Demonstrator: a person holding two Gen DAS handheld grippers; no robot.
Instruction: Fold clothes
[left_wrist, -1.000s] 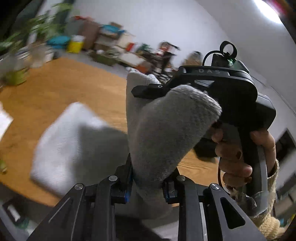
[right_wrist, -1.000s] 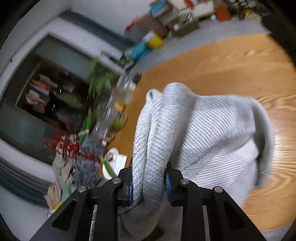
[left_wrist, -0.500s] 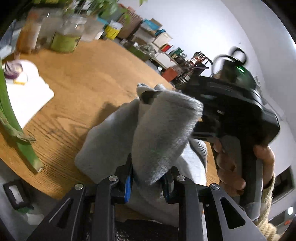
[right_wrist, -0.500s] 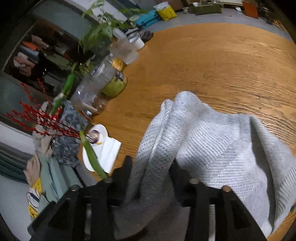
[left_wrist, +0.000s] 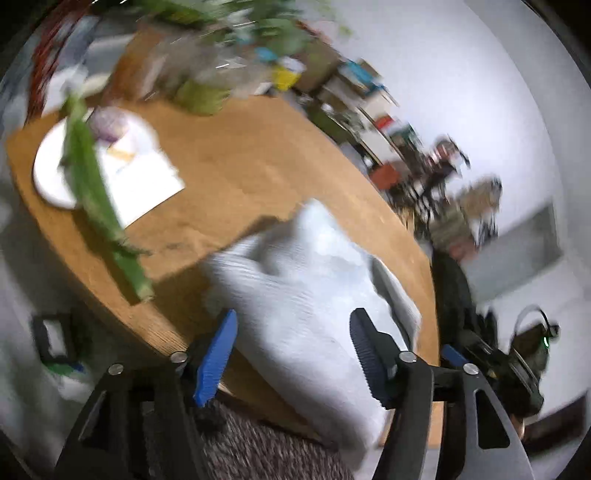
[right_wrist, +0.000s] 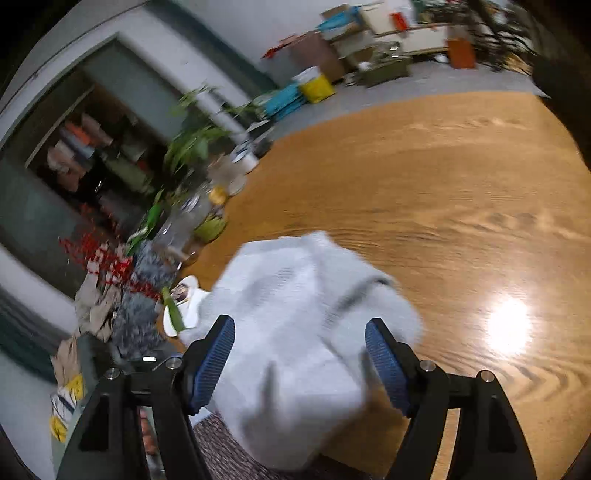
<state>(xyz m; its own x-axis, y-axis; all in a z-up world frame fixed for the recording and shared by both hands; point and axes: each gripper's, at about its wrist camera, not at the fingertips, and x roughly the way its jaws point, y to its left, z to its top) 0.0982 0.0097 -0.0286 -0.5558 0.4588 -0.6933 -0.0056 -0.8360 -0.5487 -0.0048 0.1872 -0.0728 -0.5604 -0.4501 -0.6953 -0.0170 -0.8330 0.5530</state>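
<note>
A light grey knitted garment lies bunched near the front edge of the round wooden table. In the left wrist view my left gripper hangs over it with its jaws opening; the cloth lies between the blue pads but they do not press it. In the right wrist view the same garment sits loose between the wide, still opening jaws of my right gripper. Part of the right gripper shows at the lower right of the left wrist view. Both views are blurred.
A white plate with paper and a long green leaf lies at the table's left. Jars and plants crowd that side. A patterned dark seat lies below the table edge. Boxes line the far wall.
Both grippers let go of the grey garment, which dropped into a heap on the table. Their jaws spread wide and both hands pulled back toward the table edge.
</note>
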